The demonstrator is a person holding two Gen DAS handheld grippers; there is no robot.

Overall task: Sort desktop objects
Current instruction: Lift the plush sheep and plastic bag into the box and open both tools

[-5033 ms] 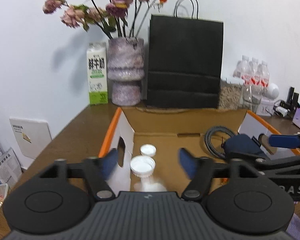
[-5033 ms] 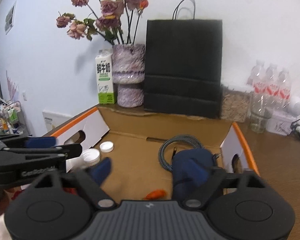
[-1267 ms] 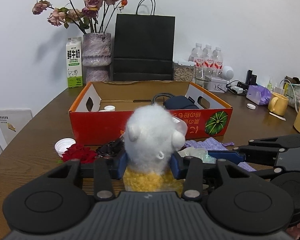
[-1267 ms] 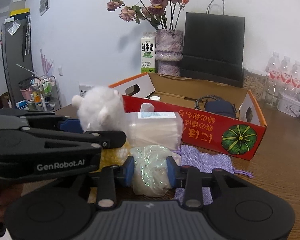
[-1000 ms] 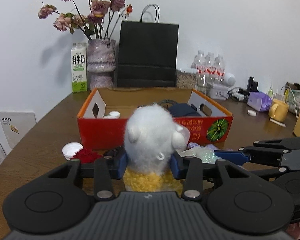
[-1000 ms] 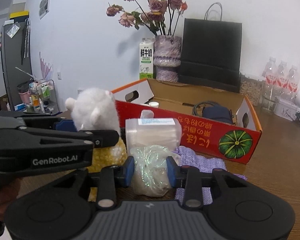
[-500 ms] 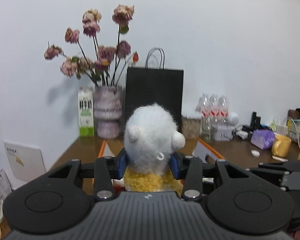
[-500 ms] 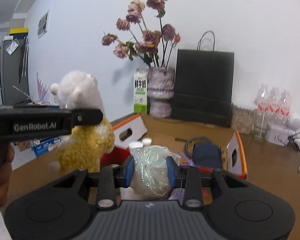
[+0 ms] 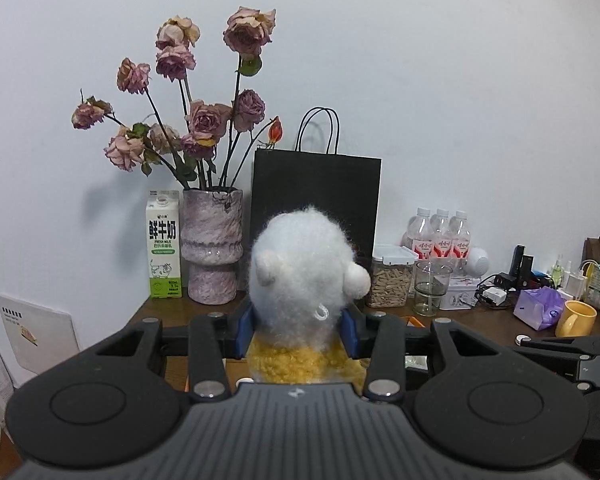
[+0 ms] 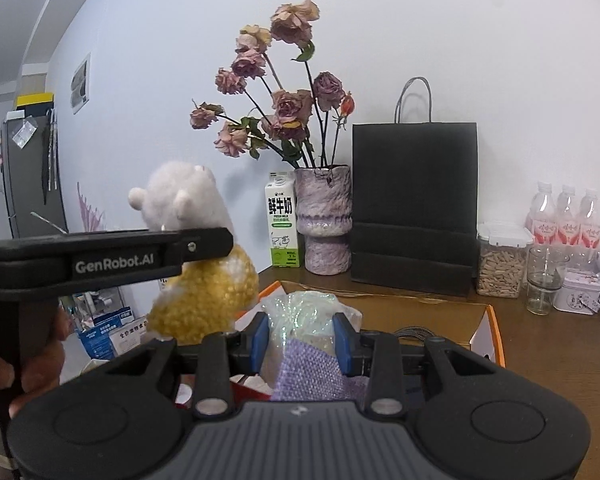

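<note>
Aloft, a fluffy white-and-yellow plush toy [image 9: 306, 276] is gripped by the left tongs [image 9: 298, 330]; a crinkly plastic bag [image 10: 300, 316] is clamped by the right tongs [image 10: 298, 338], above the cardboard box [image 10: 482, 334].

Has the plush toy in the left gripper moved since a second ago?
Yes. The plush toy has gone up: then level with the red box's front, now above the box rim.

Wooden table [image 10: 560, 344] carries vase [image 10: 325, 220], milk carton [image 10: 283, 226], seemingly upright.

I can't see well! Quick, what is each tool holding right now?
Left tool: closed on the fluffy white and yellow plush toy.
Right tool: closed on the shiny clear plastic bag.
</note>
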